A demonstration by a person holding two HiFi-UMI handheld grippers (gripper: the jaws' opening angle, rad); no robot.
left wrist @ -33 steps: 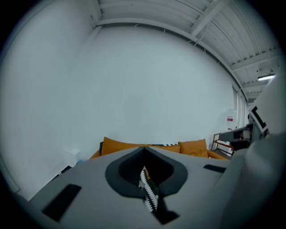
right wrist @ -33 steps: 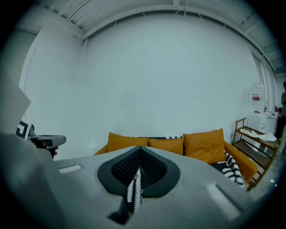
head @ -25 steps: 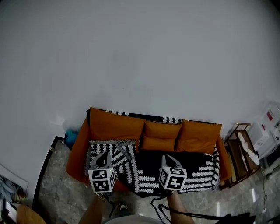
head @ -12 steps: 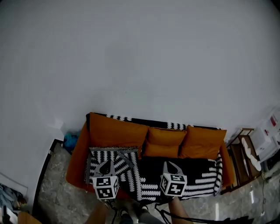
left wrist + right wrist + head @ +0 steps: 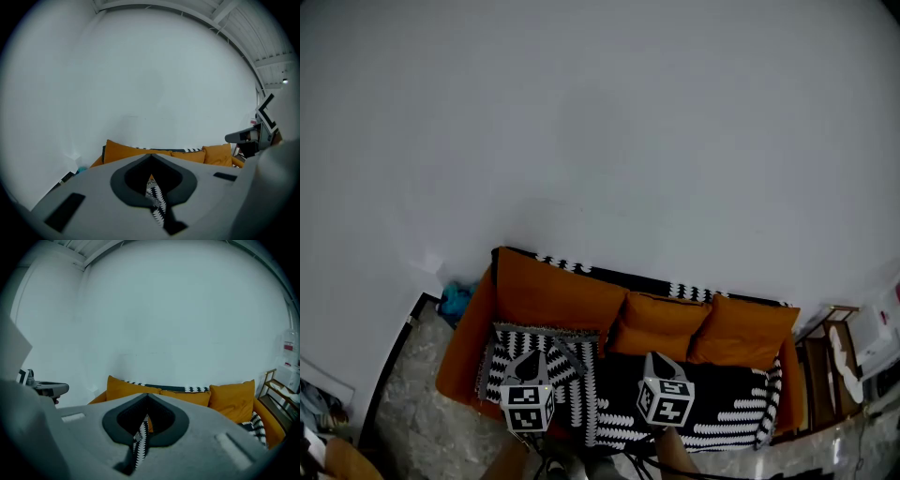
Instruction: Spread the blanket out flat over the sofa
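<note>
Both grippers pinch the blanket [image 5: 722, 417]
Left gripper [image 5: 530, 364] and right gripper [image 5: 661, 364] each clamp its zigzag edge at the sofa [image 5: 467, 342].

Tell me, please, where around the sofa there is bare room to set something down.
Free: the grey floor left of the sofa, in front of the blue thing. Crowded: the blanket covers most of the seat, orange cushions line the back, the left gripper and right gripper clamp the blanket's front edge, and a wooden stand hems the right end.
</note>
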